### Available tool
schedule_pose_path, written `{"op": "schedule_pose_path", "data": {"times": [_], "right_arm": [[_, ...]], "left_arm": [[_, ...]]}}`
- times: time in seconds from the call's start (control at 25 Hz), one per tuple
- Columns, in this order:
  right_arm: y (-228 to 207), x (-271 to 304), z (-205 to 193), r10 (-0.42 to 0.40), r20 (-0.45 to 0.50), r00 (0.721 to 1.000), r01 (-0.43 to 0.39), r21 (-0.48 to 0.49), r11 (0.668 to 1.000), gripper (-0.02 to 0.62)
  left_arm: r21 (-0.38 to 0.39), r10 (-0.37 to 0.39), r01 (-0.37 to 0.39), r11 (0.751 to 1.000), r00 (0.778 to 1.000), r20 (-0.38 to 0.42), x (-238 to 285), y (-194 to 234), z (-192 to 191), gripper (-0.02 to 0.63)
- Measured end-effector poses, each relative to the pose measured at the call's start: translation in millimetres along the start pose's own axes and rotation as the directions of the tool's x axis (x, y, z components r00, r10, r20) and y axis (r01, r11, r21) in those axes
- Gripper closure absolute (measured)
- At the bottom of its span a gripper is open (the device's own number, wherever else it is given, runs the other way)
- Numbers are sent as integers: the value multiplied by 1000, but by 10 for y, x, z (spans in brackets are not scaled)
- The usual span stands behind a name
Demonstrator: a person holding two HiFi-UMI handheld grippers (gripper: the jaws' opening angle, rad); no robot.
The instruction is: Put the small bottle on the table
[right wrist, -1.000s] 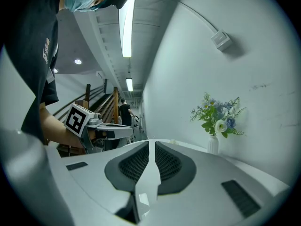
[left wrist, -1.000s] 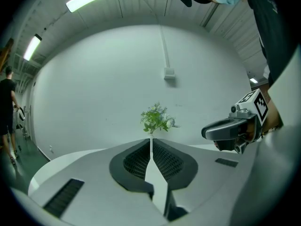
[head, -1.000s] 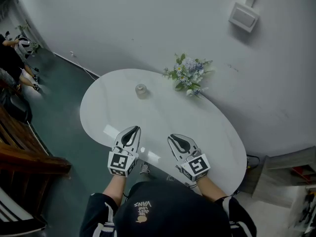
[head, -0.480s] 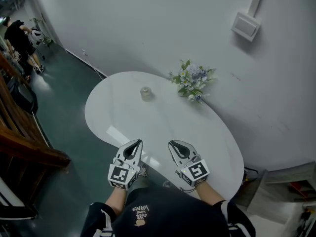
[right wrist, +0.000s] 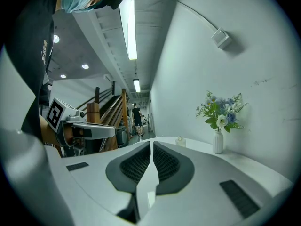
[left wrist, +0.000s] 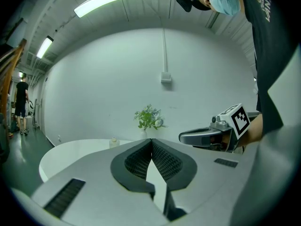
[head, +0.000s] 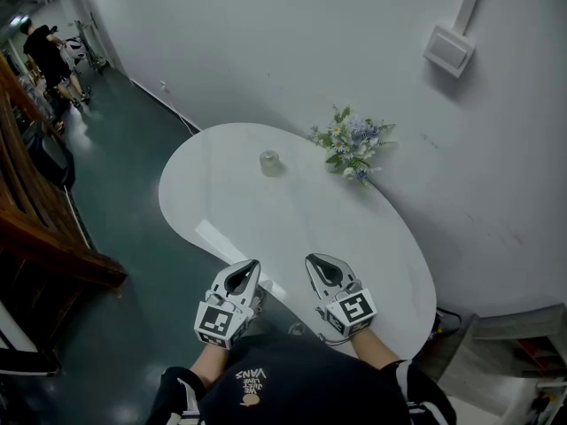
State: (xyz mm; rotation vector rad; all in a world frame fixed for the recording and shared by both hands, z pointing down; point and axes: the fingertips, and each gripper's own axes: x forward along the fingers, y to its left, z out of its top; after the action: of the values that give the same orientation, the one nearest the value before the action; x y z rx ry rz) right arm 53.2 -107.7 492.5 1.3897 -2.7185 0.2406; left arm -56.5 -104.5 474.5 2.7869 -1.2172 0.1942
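Both claws are level at the near edge of the white oval table (head: 292, 215), side by side and a little apart. The left claw (head: 246, 269) is pinched right shut, its ribbed pads pressed together with nothing between them. The right claw (head: 319, 266) is closed up just the same, pad against pad and empty. And there's the small bottle (head: 269, 161), standing upright on the far part of the table, well away from both claws, with no claw touching it. It shows in the left gripper view as a tiny shape beyond the closed tips (left wrist: 113, 142), and in the right gripper view too (right wrist: 180, 141). At the table's wall-side edge stands a white vase of flowers (head: 354, 144), off to the bottle's right. Beyond the table's left end, dark green floor runs back to a person (head: 44, 47) standing far off.
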Motion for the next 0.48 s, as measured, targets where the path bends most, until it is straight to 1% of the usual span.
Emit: {"op": "schedule_pose_path", "data": {"times": [0.48], "right_arm": [[81, -31, 0, -3, 6, 1000, 3, -11, 1000, 545]], "left_arm": [[-4, 5, -5, 1000, 1000, 24, -148, -95, 44, 586]]}}
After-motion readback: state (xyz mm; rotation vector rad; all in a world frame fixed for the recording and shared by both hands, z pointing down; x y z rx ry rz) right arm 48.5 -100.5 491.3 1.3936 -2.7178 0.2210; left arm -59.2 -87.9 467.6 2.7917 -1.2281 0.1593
